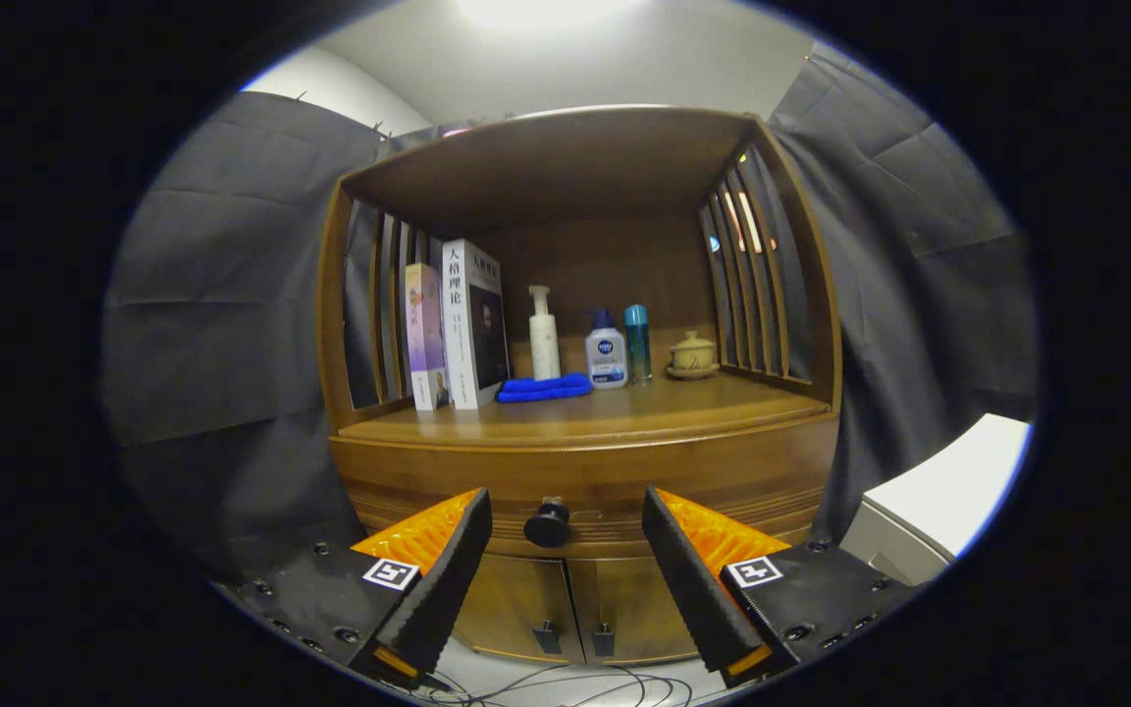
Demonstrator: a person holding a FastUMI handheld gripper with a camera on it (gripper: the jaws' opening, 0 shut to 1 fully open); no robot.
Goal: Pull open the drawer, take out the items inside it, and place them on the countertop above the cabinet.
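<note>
The gripper [565,535] was held with its fingers spread wide, nothing between them but open air. Just ahead, centred in the gap, the round knob [547,523] was seen on the closed drawer [624,481] (rigid wood, probably stiff to slide). The knob was judged the only hold. Free room was left on the countertop [683,403] before the bottles.

We see the wooden worktop [624,407] of the cabinet, roofed over and fenced by slatted sides. On it, from one side to the other, stand two upright books [453,329], a white pump bottle [543,339] behind a folded blue cloth [544,388], a squat blue-capped bottle [606,352], a slim teal bottle [637,344] and a small lidded cup on a saucer [692,355].
</note>
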